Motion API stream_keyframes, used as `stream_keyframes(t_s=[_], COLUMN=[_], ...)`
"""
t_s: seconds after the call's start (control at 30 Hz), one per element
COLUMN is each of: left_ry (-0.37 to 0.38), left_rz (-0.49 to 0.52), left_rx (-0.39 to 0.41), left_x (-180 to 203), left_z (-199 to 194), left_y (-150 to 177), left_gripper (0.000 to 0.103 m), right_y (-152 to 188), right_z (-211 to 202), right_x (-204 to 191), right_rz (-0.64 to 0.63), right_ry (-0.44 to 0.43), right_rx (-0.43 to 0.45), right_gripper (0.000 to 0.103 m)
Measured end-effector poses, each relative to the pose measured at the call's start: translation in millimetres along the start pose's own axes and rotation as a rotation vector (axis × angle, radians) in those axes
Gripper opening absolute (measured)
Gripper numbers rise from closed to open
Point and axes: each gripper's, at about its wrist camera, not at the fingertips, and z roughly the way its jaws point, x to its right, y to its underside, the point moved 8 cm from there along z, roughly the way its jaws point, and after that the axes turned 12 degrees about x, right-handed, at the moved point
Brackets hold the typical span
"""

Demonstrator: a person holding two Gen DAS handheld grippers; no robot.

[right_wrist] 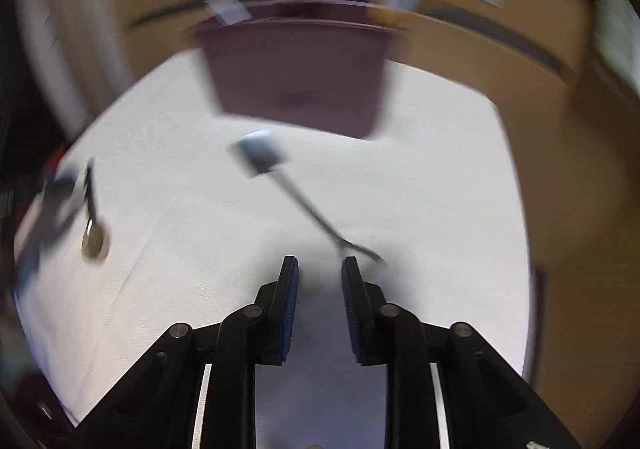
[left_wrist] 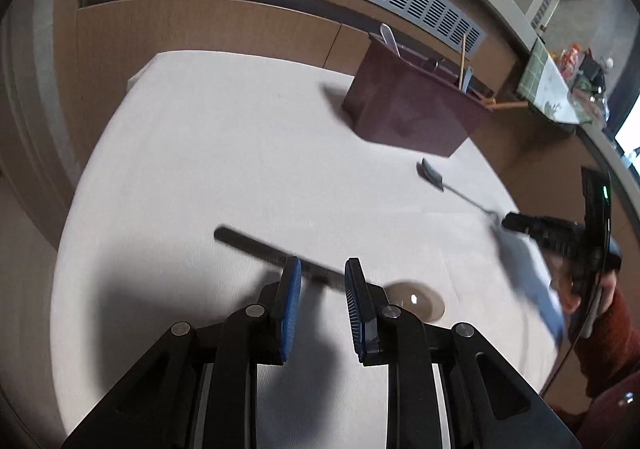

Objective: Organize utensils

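— Two utensils left out: spoon (left_wrist: 304, 265) before left gripper (left_wrist: 322, 269), fork (right_wrist: 304, 205) ahead of right gripper (right_wrist: 320, 269). Jaws?
— Both parted, gripping nothing. Next: straddle each handle, clench, carry to maroon caddy (left_wrist: 412, 109).

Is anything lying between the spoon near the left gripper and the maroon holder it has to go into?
Nothing visible. The spoon lies under the left gripper, and bare cloth runs from there to the maroon holder. The fork lies off to the right of that path.
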Motion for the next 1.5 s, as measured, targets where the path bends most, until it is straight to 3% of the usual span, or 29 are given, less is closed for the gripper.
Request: stream_keyframes(t_s=[0.03, 0.1, 0.17, 0.3, 0.47, 0.63, 0.73, 0.93, 1.03, 1.1, 1.17, 1.27, 1.4, 1.5], left_ry=[-0.029, -0.071, -0.084, -0.097, -0.107, -0.104, -0.104, -0.058, 0.022, 0.051, 0.054, 0.085, 0.055, 0.029], left_rz=[0.016, 0.023, 0.001, -0.008, -0.009, -0.016, -0.015, -0.042, -0.087, -0.04, 0.075, 0.167, 0.086, 0.031], left_rx=[0.002, -0.007, -0.034, -0.031, -0.043, -0.045, -0.049, -0.067, -0.1, -0.065, 0.003, -0.004, -0.061, -0.131], left_x=[2, 1, 0, 1, 6, 8, 8, 11, 20, 31, 43, 46, 13, -10], left_z=[-2, -3, -2, -4, 2, 6, 8, 9, 10, 4, -5, 5, 46, 61], left_y=[5, 13, 22, 26, 24, 22, 22, 23, 24, 14, -3, -19, -32, -23], left_gripper=[0.024, 0.024, 0.024, 0.024, 0.028, 0.03, 0.03, 0.031, 0.032, 0.032, 0.032, 0.032, 0.032, 0.031], right_y=[0, 0, -6, -22, -34, -30, -34, -51, -54, -50, -45, -34, -24, -15], right_z=[7, 16, 25, 48, 69, 77, 81, 92, 93, 84, 70, 52, 29, 5], right_x=[8, 9, -5, -30, -69, -100, -107, -93, -88, -82, -73, -66, -61, -52], right_rz=[0.103, 0.148, 0.025, -0.202, -0.348, -0.455, -0.484, -0.381, -0.385, -0.313, -0.249, -0.19, -0.106, -0.068], right_ry=[-0.04, -0.106, -0.095, -0.114, -0.311, -0.287, -0.262, -0.274, -0.182, -0.177, -0.176, -0.168, -0.204, -0.221], right_rx=[-0.008, -0.01, 0.031, 0.026, -0.017, 0.014, 0.019, -0.035, -0.018, -0.021, -0.013, -0.005, 0.006, 0.012], right_gripper=[0.022, 0.023, 0.023, 0.023, 0.031, 0.045, 0.046, 0.047, 0.03, 0.029, 0.029, 0.029, 0.029, 0.029])
